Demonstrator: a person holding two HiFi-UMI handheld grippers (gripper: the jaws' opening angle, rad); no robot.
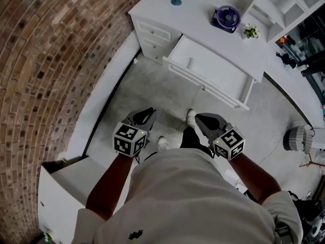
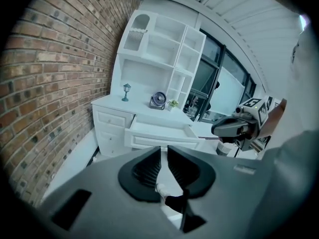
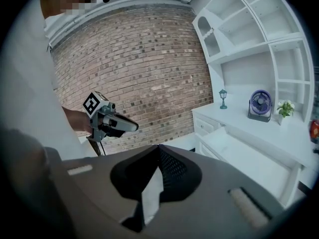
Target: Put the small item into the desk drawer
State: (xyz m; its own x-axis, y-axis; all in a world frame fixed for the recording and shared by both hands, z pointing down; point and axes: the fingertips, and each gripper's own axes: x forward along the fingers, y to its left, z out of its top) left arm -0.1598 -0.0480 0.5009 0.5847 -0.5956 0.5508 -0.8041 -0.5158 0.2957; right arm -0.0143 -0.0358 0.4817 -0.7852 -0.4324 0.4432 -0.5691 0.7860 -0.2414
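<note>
head view: the left claw (image 1: 150, 112) and the right claw (image 1: 199, 118) hang side by side above the floor (image 1: 152, 93). the open drawer (image 1: 203, 84) of the white table (image 1: 200, 19) is at 1 o'clock from them, well apart.

left gripper view: the left claw is narrow, with a slim gap and nothing in it.

right gripper view: the right claw has its tips together and is empty. where the small item is, i cannot tell.
</note>
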